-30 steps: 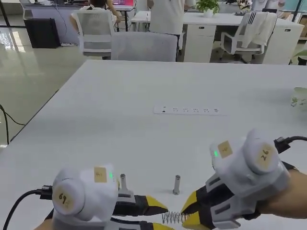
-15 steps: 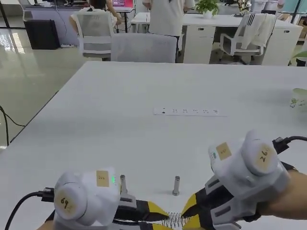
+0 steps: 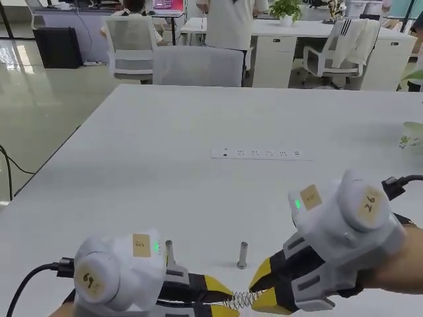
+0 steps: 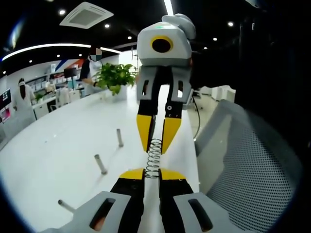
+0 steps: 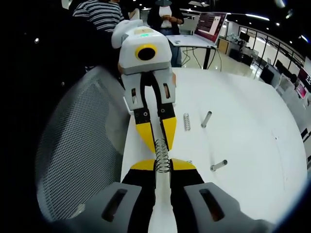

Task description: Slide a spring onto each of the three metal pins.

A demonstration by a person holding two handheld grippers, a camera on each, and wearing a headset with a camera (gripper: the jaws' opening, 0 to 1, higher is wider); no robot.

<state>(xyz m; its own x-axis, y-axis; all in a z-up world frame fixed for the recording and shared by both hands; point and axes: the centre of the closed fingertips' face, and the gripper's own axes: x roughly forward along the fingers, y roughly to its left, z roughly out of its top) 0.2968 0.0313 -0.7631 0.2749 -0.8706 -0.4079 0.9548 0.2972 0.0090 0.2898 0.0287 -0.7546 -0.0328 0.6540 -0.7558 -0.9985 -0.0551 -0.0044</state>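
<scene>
A small steel spring hangs level just above the white table, near its front edge. My left gripper is shut on its left end and my right gripper on its right end. In the left gripper view the spring runs from my own yellow tips up to the right gripper. In the right gripper view the spring joins my tips to the left gripper. Two upright metal pins stand just beyond; three pins look bare.
A second spring stands by a pin; whether a pin is inside it I cannot tell. A white power strip lies mid-table. A grey mesh chair stands at the far edge, with desks and people behind.
The left gripper's yellow tips have dropped and closed in on the spring's left end. The right gripper has tilted up slightly, still holding the spring's right end.
</scene>
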